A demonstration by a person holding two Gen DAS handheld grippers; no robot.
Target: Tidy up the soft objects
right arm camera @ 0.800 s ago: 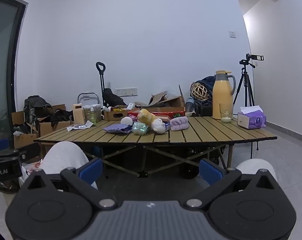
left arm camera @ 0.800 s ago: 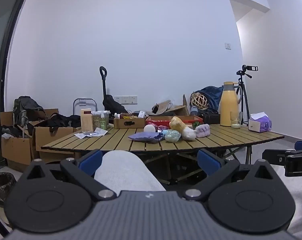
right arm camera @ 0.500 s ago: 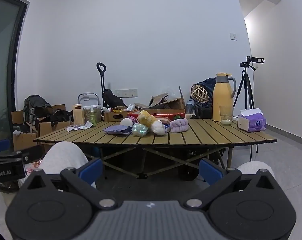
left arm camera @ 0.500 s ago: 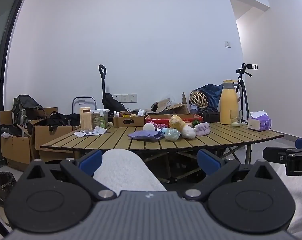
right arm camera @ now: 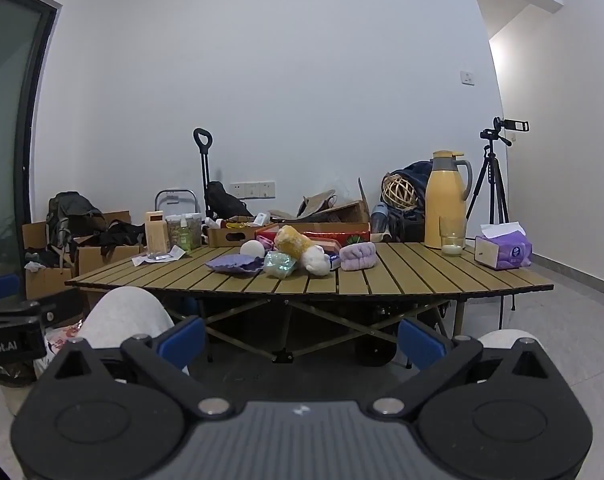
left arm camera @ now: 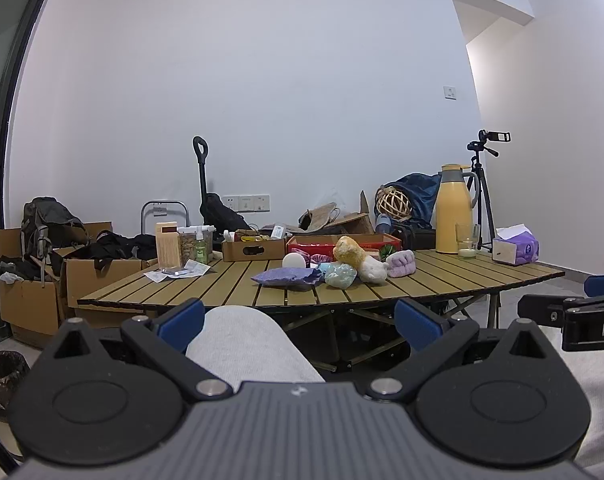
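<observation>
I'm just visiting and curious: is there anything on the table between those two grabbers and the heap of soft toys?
Nothing visible blocks the way. The soft pile sits mid-table, with bare slats between it and the near edge. Both the left gripper and right gripper, jaws open and empty, are short of the table, above the person's knee.

The left gripper (left arm camera: 300, 322) is wide open and holds nothing, low in front of the wooden table (left arm camera: 441, 284). Soft toys sit together on it: a purple pillow (left arm camera: 286, 277), a yellow plush (left arm camera: 347, 250), a lilac towel (left arm camera: 401, 263).
</observation>
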